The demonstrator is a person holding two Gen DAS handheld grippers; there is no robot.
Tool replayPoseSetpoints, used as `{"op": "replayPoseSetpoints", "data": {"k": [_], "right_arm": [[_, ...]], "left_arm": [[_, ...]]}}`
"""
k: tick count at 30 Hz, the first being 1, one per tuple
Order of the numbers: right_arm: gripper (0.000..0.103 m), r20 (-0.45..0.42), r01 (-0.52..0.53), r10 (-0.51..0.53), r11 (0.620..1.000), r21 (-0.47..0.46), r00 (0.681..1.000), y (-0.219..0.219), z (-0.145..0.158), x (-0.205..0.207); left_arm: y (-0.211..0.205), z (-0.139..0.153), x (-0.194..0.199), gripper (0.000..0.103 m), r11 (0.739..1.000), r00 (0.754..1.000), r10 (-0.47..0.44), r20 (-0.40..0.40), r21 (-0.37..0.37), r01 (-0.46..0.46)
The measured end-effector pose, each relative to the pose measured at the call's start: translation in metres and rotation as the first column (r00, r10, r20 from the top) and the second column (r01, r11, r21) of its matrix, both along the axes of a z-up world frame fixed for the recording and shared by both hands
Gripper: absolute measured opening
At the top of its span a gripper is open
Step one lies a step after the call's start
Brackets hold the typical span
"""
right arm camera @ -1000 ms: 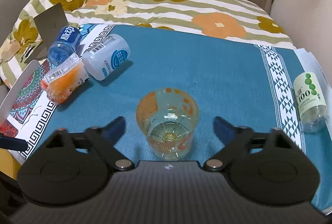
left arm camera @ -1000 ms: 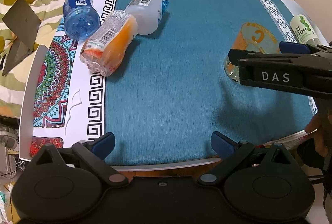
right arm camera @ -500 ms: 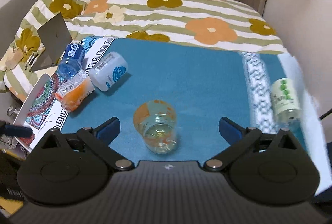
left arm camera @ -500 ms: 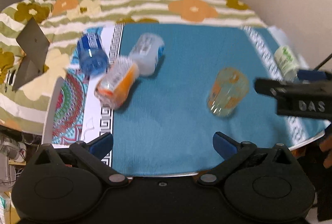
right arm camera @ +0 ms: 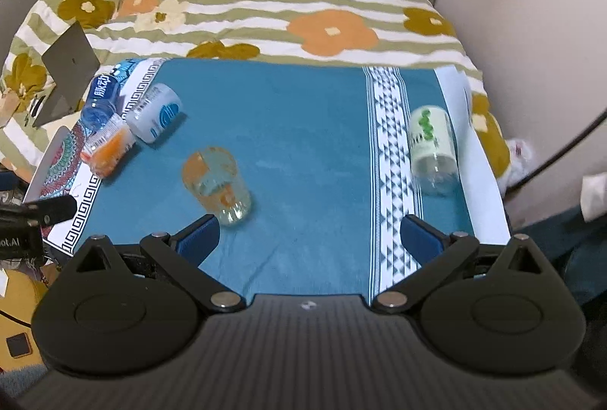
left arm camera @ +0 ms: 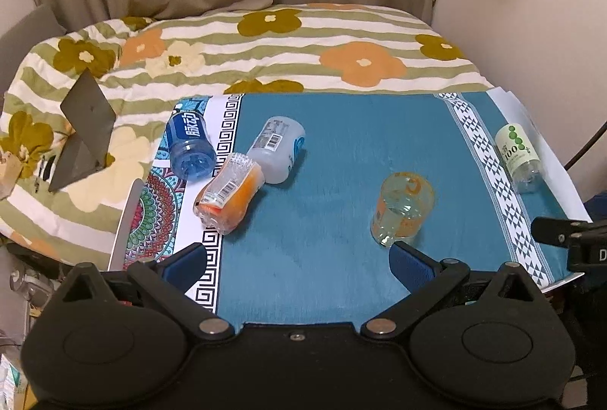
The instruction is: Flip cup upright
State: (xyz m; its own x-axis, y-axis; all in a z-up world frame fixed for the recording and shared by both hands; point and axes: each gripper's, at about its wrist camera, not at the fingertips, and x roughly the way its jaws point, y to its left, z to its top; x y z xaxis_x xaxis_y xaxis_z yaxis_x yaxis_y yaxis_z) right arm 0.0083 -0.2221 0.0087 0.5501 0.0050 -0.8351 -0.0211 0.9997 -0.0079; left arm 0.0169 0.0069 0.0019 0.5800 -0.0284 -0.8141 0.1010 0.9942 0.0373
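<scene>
The clear glass cup with orange print stands on the teal cloth-covered worktop, just ahead of your left hand-held gripper, off the tip of its right finger and not between the fingers. In the right wrist view the same cup sits just ahead of the left fingertip of your right hand-held gripper, again outside the gap. Whether its mouth faces up or down is hard to tell; the picture there is blurred.

Both of your hand-held grippers are spread wide and hold nothing, their blue pads apart over bare teal cloth.

Further ahead and to the left of your left hand-held gripper, three bottles lie on their sides close together: a crinkled clear bottle with orange contents, a frosted white bottle with a barcode label touching it, and a blue-labelled clear bottle beside them on the patterned border. Far to the right, past the white triangle-patterned stripe, a clear bottle with a pale green label lies on its side near the worktop's edge. Beyond the worktop is a bed with a striped floral quilt.
</scene>
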Motion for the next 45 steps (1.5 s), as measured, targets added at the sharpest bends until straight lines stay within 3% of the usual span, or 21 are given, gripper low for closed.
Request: {"op": "replayPoseSetpoints", "data": {"k": [12, 45], "right_arm": [[0.103, -0.007, 0.031, -0.031, 1.000, 0.005, 1.000, -0.008, -0.006, -0.006], [0.103, 0.000, 0.041, -0.041, 0.999, 0.017, 0.999, -0.009, -0.002, -0.005]], "left_arm": [[-0.009, 0.000, -0.003, 0.103, 0.999, 1.000, -0.012, 0.018, 0.036, 0.011], [-0.010, 0.002, -0.005, 0.103, 0.999, 0.999, -0.019, 0.034, 0.043, 0.017]]}}
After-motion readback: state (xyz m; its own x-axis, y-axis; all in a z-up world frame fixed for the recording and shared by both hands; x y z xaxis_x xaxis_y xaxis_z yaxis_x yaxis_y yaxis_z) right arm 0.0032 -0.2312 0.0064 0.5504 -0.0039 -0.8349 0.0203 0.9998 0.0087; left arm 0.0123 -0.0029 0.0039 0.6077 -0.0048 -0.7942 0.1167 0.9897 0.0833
